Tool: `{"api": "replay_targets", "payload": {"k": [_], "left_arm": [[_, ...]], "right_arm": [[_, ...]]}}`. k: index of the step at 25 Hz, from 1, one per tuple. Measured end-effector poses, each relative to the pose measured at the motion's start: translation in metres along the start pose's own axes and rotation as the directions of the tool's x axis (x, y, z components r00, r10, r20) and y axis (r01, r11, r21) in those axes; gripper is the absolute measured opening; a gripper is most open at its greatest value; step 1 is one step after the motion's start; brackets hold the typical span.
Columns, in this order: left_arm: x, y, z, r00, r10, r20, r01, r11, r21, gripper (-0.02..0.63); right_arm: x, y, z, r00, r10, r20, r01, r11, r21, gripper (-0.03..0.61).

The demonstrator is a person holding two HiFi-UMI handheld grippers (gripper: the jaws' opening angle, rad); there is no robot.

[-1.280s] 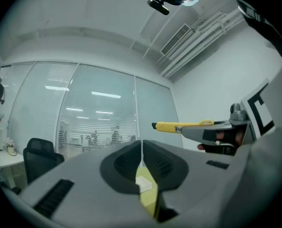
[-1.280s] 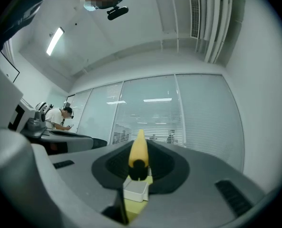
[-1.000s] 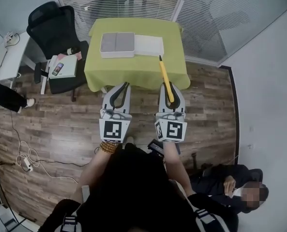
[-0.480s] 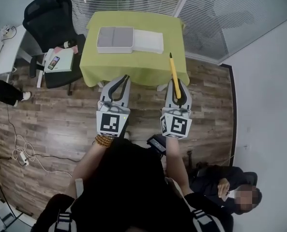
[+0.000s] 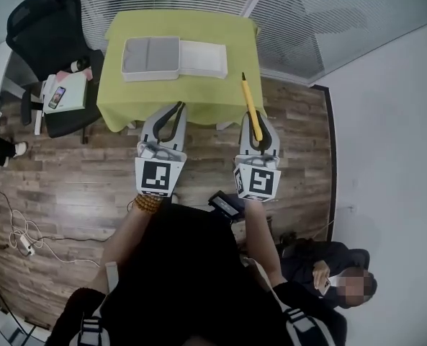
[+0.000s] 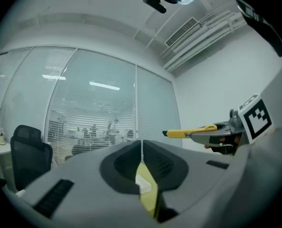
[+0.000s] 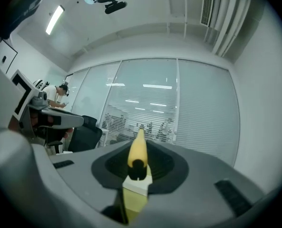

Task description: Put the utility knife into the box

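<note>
In the head view my right gripper (image 5: 257,119) is shut on a yellow utility knife (image 5: 250,104), whose tip reaches over the near right edge of the green-clothed table (image 5: 220,92). The right gripper view shows the knife (image 7: 137,151) clamped between the jaws and pointing straight ahead. An open grey box (image 5: 150,57) lies at the table's far side, with a white lid (image 5: 202,58) touching its right side. My left gripper (image 5: 177,109) hangs at the table's near edge, shut with nothing in it (image 6: 141,144). From the left gripper view the knife (image 6: 188,133) shows at the right.
A black office chair (image 5: 44,27) stands left of the table, with a book and phone (image 5: 58,96) on a low seat beside it. Glass walls with blinds run behind the table. A person (image 5: 328,269) sits on the floor at the lower right. Cables (image 5: 22,240) lie at the left.
Both grippers have moved forward together toward the table's near edge. The knife stays clamped in the right gripper; the left stays shut.
</note>
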State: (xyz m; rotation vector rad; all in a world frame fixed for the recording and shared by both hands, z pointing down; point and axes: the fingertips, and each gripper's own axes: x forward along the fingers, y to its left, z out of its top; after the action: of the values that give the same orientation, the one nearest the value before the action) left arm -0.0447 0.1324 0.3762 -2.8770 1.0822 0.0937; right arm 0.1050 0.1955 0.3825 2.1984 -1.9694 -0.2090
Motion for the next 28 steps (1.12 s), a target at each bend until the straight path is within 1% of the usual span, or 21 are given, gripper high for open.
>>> {"api": "replay_targets", "payload": {"k": [3,5,10,15,20,23,24,25,28], "left_arm": [[0.017,0.018,-0.003,1.0,0.015,0.008,-0.015,1.0,-0.013,0.021],[0.028,0.032,-0.003,0.999,0.024,0.029,-0.024,1.0,-0.011,0.021],[0.049,0.063,-0.01,0.999,0.049,0.016,-0.049,0.998,-0.035,0.021],[0.069,0.092,-0.022,0.997,0.074,-0.02,-0.075,0.996,-0.054,0.021],[0.084,0.114,-0.027,0.996,0.087,-0.011,-0.088,0.995,-0.054,0.021],[0.099,0.128,-0.03,0.995,0.1,0.009,-0.1,0.994,-0.037,0.021],[0.106,0.132,-0.035,0.995,0.101,0.009,-0.1,0.994,-0.033,0.021],[0.113,0.137,-0.041,0.995,0.1,0.001,-0.1,0.995,-0.03,0.021],[0.121,0.151,-0.046,0.994,0.103,-0.018,-0.104,0.994,-0.033,0.021]], "right_arm": [[0.021,0.004,0.001,0.999,0.035,-0.016,-0.036,0.998,-0.061,0.064],[0.036,0.006,-0.001,0.998,0.048,-0.032,-0.051,0.995,-0.087,0.064],[0.078,0.01,0.0,0.993,0.093,-0.068,-0.102,0.985,-0.139,0.064],[0.122,0.016,0.007,0.986,0.149,-0.073,-0.161,0.966,-0.203,0.064],[0.154,0.022,-0.001,0.976,0.186,-0.118,-0.211,0.941,-0.265,0.064],[0.175,0.023,-0.016,0.967,0.207,-0.15,-0.244,0.923,-0.297,0.064],[0.183,0.022,-0.023,0.964,0.212,-0.158,-0.251,0.922,-0.296,0.064],[0.192,0.02,-0.03,0.963,0.215,-0.164,-0.254,0.927,-0.276,0.064],[0.21,0.016,-0.033,0.965,0.202,-0.166,-0.228,0.962,-0.151,0.064]]}}
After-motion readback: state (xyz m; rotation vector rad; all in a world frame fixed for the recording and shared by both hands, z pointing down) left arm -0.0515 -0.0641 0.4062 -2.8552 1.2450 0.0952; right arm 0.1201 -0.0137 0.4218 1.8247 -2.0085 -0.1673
